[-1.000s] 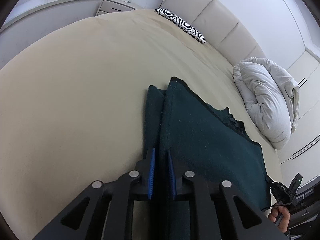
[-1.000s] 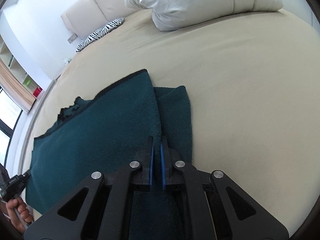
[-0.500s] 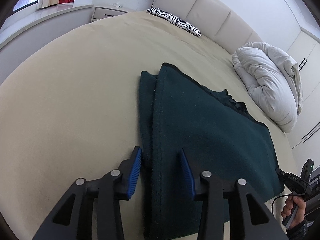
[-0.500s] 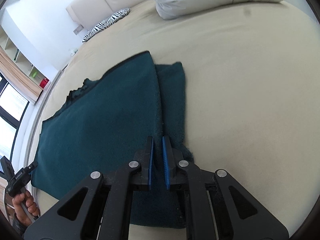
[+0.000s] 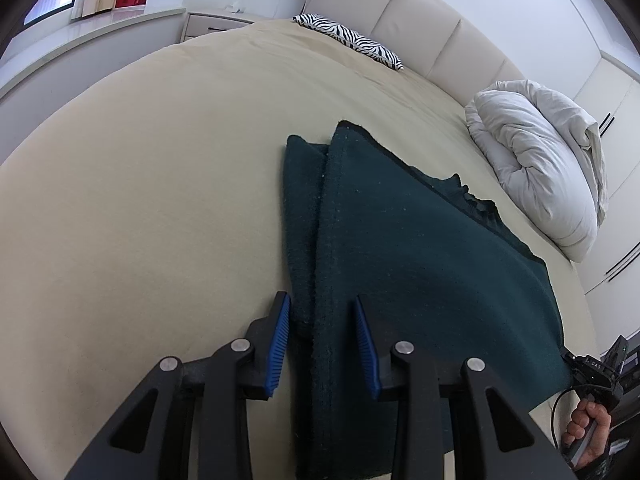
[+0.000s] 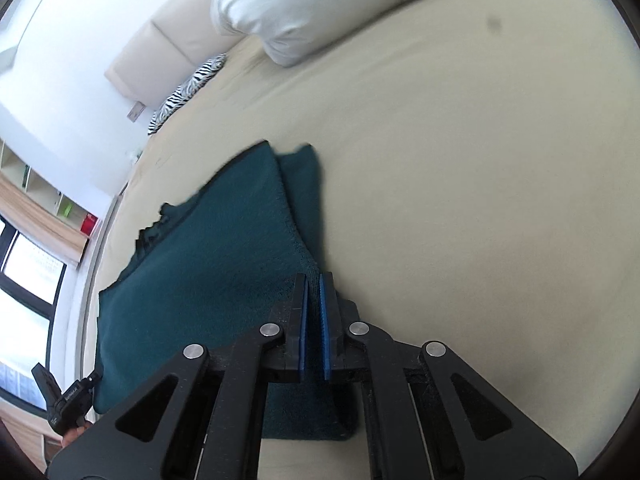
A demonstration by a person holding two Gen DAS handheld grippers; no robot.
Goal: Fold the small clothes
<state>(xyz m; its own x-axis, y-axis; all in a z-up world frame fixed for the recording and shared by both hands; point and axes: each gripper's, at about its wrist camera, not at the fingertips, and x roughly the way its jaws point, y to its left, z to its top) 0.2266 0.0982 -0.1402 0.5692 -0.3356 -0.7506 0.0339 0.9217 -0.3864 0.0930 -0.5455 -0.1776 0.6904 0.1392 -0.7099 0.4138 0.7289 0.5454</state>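
Left tool (image 5: 322, 312) spread astride dark green cloth (image 5: 420, 264); right tool (image 6: 314, 294) pinching its edge; no legible writing

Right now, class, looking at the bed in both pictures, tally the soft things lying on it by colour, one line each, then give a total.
Dark green: 1, the folded cloth
White: 1, the bundled duvet
Black-and-white striped: 1, the zebra pillow
Total: 3

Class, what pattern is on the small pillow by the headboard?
Black-and-white zebra stripes on the small pillow, clearest in the left wrist view.
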